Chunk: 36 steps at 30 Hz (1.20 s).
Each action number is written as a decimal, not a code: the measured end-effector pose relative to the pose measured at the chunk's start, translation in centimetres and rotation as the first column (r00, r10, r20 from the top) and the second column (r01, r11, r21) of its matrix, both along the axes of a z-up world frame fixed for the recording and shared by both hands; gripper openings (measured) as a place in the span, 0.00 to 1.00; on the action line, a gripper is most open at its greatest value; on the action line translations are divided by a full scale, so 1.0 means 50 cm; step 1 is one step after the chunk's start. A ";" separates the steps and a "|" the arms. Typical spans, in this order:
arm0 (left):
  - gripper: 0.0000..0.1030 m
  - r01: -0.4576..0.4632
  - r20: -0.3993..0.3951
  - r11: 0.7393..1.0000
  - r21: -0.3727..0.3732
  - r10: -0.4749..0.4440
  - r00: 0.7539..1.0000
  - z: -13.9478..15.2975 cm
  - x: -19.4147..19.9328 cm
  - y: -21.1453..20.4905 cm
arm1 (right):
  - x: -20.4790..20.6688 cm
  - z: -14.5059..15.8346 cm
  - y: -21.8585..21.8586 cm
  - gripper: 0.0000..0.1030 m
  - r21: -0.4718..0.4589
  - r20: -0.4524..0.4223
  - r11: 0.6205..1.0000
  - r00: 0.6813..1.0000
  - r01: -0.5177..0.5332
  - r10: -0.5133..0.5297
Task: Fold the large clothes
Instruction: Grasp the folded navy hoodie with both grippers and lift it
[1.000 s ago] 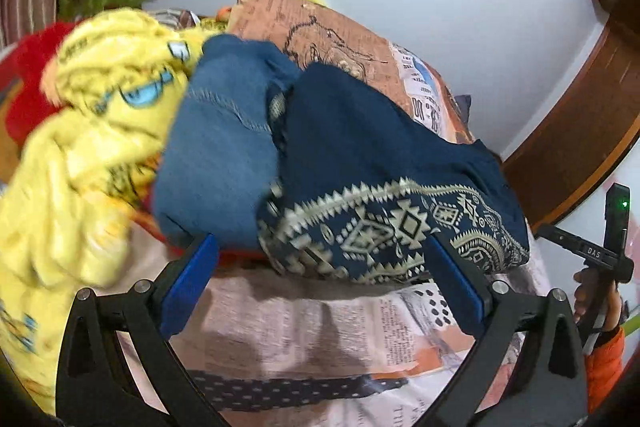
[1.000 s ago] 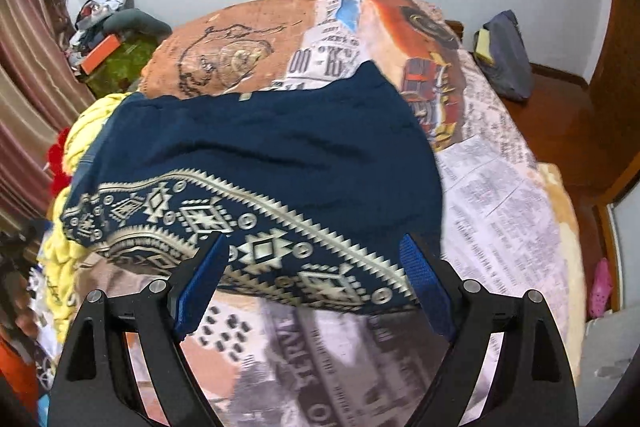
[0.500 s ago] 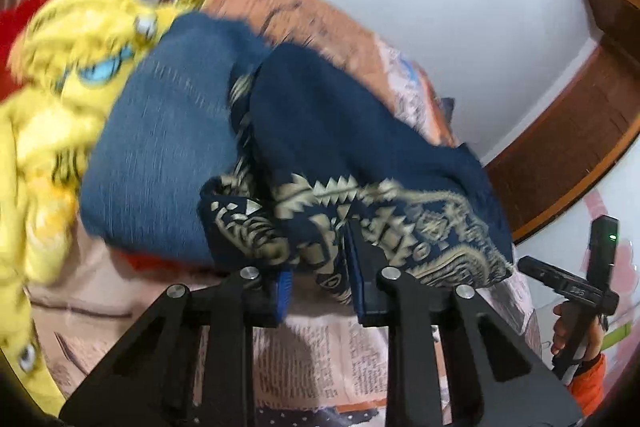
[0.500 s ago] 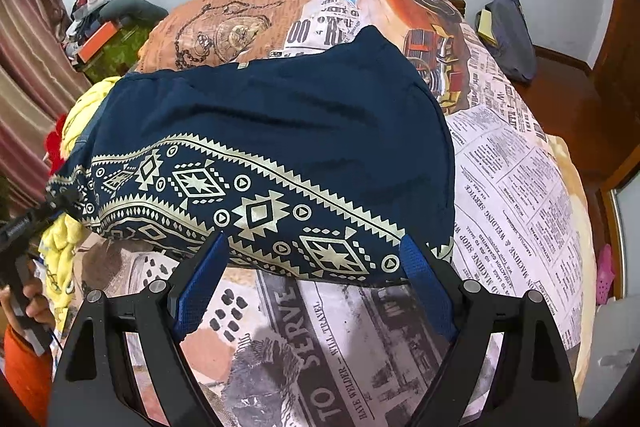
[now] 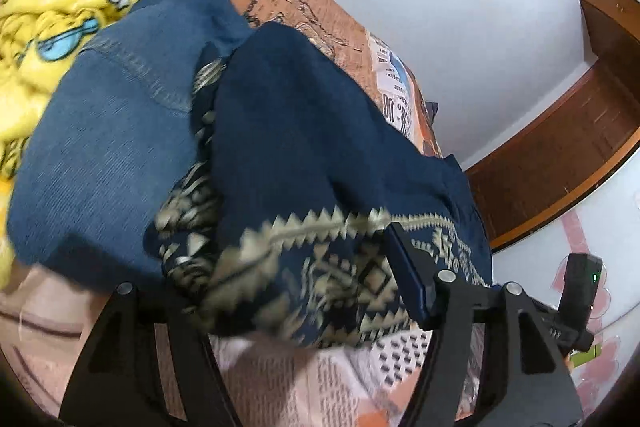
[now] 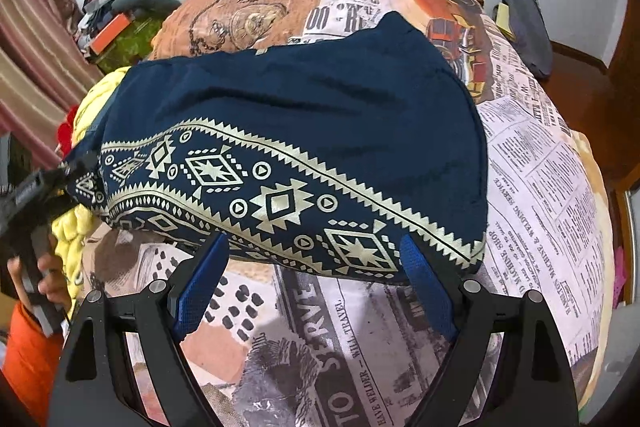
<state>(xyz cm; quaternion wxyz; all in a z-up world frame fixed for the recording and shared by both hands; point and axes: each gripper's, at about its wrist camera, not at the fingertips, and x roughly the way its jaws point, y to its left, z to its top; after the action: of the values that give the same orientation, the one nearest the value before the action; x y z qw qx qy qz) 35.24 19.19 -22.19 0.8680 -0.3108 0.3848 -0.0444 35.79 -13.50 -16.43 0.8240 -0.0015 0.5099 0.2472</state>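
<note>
A folded navy garment with a cream geometric border [image 6: 304, 131] lies on the bed. In the left wrist view its bordered corner [image 5: 304, 267] bulges between my left gripper's [image 5: 296, 291] jaws, which stand apart; the left finger is hidden under the cloth. Whether they still pinch it is unclear. My right gripper [image 6: 314, 279] is open and empty, just in front of the garment's near edge. My left gripper also shows at the garment's left corner in the right wrist view [image 6: 48, 183].
Folded blue jeans [image 5: 108, 131] lie left of the navy garment, beside a yellow cartoon blanket [image 5: 44, 27]. The bed has a newspaper-print cover [image 6: 552, 163]. A dark bag [image 6: 528, 27] sits on the floor at the right. Clutter [image 6: 116, 27] stands at the back left.
My left gripper closed on the garment's left corner, and now its jaws stand wider with cloth bunched between them. My right gripper stayed open and came closer to the near edge.
</note>
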 end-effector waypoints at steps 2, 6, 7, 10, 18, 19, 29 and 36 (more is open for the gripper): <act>0.63 0.002 -0.010 1.000 -0.026 -0.002 1.000 -0.007 0.031 0.001 | 0.004 -0.001 0.004 0.82 0.003 -0.005 1.000 1.000 0.002 -0.002; 0.59 -0.005 -0.017 0.998 -0.055 0.004 1.000 -0.026 0.072 0.015 | 0.017 0.001 0.019 0.82 0.001 -0.012 1.000 1.000 -0.001 0.001; 0.52 -0.021 -0.024 0.998 -0.056 0.020 1.000 -0.026 0.077 0.018 | 0.020 0.003 0.025 0.82 -0.005 -0.009 1.000 1.000 -0.005 0.005; 0.39 -0.037 -0.034 0.999 -0.027 0.036 0.999 -0.015 0.090 0.020 | 0.031 0.013 0.049 0.82 -0.023 0.005 1.000 1.000 -0.018 0.018; 0.22 -0.057 0.129 0.997 -0.054 0.063 0.990 0.134 0.065 0.015 | 0.081 0.054 0.162 0.82 -0.059 0.083 0.995 0.992 -0.087 0.091; 0.22 -0.062 0.145 0.998 -0.029 0.065 0.987 0.158 0.067 0.013 | 0.086 0.054 0.178 0.83 -0.055 0.082 0.994 0.991 -0.097 0.101; 0.22 -0.008 0.107 0.972 0.233 -0.017 0.994 0.191 0.101 -0.075 | 0.095 -0.051 0.273 0.83 -0.061 -0.044 0.985 0.987 -0.158 0.156; 0.22 0.085 0.099 0.950 0.301 -0.119 0.988 0.212 0.146 -0.194 | 0.082 0.002 0.140 0.83 -0.002 0.008 0.997 0.997 -0.082 0.082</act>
<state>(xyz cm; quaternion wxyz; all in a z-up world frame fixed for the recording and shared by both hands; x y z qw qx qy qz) 42.54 9.48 -11.58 0.9220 -0.1542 0.3517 -0.0491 39.89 -6.51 -16.35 0.8151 -0.0241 0.5063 0.2806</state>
